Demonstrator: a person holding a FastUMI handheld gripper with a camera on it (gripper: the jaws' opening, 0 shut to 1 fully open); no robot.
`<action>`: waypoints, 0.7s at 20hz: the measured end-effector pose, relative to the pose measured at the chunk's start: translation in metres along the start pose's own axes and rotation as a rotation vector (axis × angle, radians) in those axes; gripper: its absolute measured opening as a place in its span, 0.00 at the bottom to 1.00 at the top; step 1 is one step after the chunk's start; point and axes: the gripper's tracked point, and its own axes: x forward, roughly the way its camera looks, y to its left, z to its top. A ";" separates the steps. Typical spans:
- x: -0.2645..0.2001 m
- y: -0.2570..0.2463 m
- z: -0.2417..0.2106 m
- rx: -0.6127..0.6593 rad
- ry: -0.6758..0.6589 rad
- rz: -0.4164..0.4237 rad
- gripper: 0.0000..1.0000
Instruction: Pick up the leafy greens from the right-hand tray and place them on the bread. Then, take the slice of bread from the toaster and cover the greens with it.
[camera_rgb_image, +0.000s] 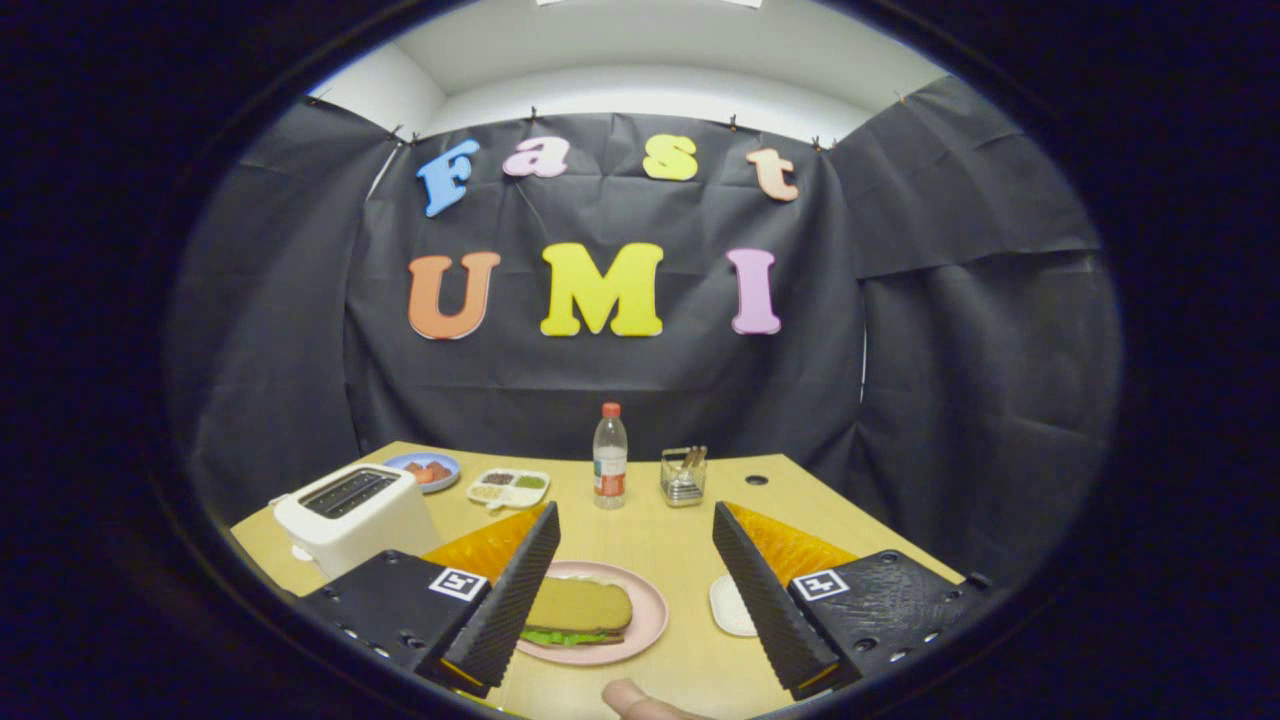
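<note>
My gripper (634, 580) stands open above the wooden table (660, 540), with nothing between its fingers. Just ahead of the left finger (515, 600) lies a pink plate (648, 612). On it rests a slice of bread (580, 606) covering leafy greens (548, 637), whose green edge peeks out underneath at the near side. A white toaster (355, 515) sits to the left, beyond the left finger; its slots look dark and I cannot tell what is inside. A small white tray (728, 606) lies beside the right finger (765, 590), partly hidden by it.
At the back of the table stand a plastic bottle (610, 457), a clear holder with utensils (684, 475), a white divided dish (510, 488) and a blue plate with red pieces (424, 469). A fingertip (635, 702) shows at the near edge.
</note>
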 end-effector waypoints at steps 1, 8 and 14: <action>-0.010 0.001 0.009 -0.004 -0.017 0.004 0.95; -0.074 0.010 0.053 -0.042 -0.104 0.048 0.95; -0.121 0.013 0.072 -0.024 -0.178 0.081 0.95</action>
